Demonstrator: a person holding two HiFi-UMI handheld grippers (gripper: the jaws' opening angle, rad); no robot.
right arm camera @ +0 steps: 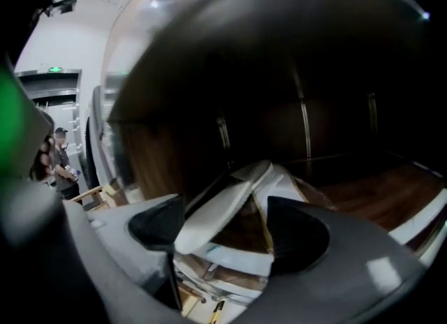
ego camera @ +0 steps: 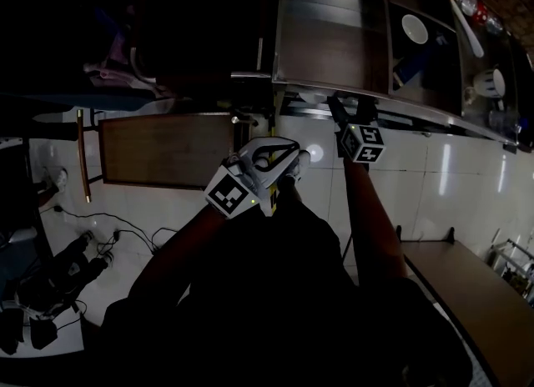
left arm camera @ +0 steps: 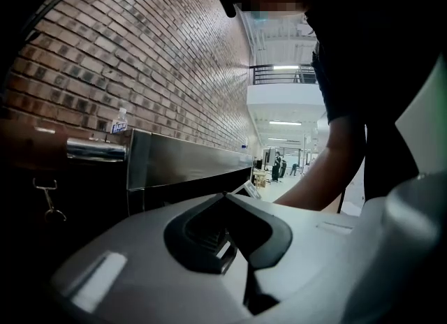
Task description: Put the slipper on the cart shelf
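In the right gripper view a white slipper (right arm camera: pixel 216 214) with a brown insole lies tilted on the cart's wooden shelf (right arm camera: pixel 380 197), under the steel top. My right gripper (right arm camera: pixel 225 204) stands open around it, its dark jaws wide on either side and not pressing. From the head view the right gripper (ego camera: pixel 350 110) reaches under the edge of the steel cart (ego camera: pixel 334 52); the slipper is hidden there. My left gripper (ego camera: pixel 285 155) hovers just left of it over the floor. In its own view the left gripper (left arm camera: pixel 227 200) is shut with nothing held.
The cart top carries a white bowl (ego camera: pixel 415 29) and a cup (ego camera: pixel 492 82). A wooden panel (ego camera: pixel 167 148) sits left of the cart, a wooden bench (ego camera: pixel 467 294) at lower right. Cables (ego camera: pixel 108 235) trail over the tiled floor. A brick wall (left arm camera: pixel 140 50) runs behind the cart.
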